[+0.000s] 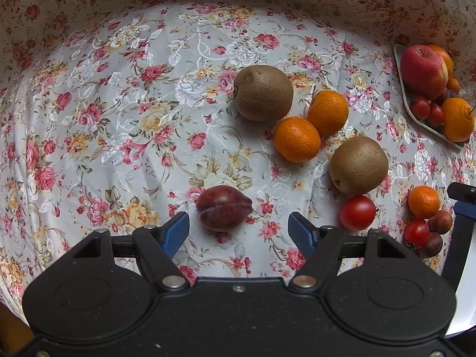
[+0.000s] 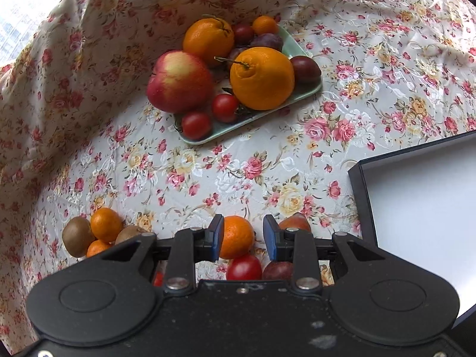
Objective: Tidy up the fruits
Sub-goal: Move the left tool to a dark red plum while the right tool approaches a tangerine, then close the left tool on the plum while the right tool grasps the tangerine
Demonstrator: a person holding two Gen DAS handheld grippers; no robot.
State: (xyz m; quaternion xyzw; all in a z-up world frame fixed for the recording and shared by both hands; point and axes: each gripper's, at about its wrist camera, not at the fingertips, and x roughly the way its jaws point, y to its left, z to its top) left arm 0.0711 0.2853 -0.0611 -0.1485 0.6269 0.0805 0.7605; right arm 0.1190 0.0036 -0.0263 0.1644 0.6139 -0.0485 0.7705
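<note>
Left wrist view: left gripper (image 1: 239, 229) low centre, jaws wide apart, gripping nothing; dark plum (image 1: 223, 208) on floral cloth (image 1: 119, 119) between the blue fingertips, touching neither. Right of centre, two kiwis (image 1: 263, 92), two mandarins (image 1: 297, 139), a cherry tomato (image 1: 358, 212). Green tray (image 1: 428, 126) of fruit at upper right edge.

Right wrist view: right gripper (image 2: 244, 238) low centre, jaws partly open around a small mandarin (image 2: 236, 236); contact with pads not certain. Red tomato (image 2: 244, 267) just below. Tray (image 2: 309, 89) upper centre with apple (image 2: 178, 81) and oranges (image 2: 261, 78). White box (image 2: 422, 208) at right.
</note>
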